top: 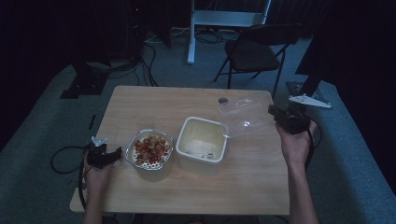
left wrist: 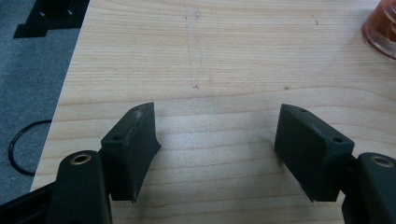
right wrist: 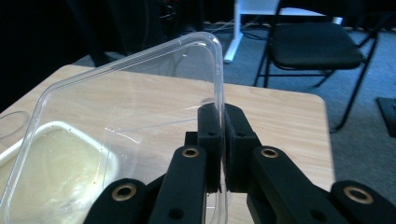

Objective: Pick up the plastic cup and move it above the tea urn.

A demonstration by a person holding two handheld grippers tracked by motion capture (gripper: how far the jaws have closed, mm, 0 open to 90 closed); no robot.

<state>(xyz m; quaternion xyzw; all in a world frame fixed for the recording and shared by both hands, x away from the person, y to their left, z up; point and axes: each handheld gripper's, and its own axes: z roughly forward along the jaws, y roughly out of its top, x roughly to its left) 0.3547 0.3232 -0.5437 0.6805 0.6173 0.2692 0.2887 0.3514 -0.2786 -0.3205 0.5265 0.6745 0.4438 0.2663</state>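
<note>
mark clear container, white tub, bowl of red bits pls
clear container [right wrist: 140, 107], right gripper view, on its see-through wall.
white tub [top: 185, 140], high view, on its left rim.
bowl of red bits [top: 132, 147], high view, on its left rim.

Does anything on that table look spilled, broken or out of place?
Nothing spilled or broken. The one oddity: the clear lid hangs tilted in the air beside the white container, pinched at its rim by the right gripper.

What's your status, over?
Right hand-held gripper shut on clear lid, above white container. Left hand-held gripper open, empty. Nothing in the way.
</note>
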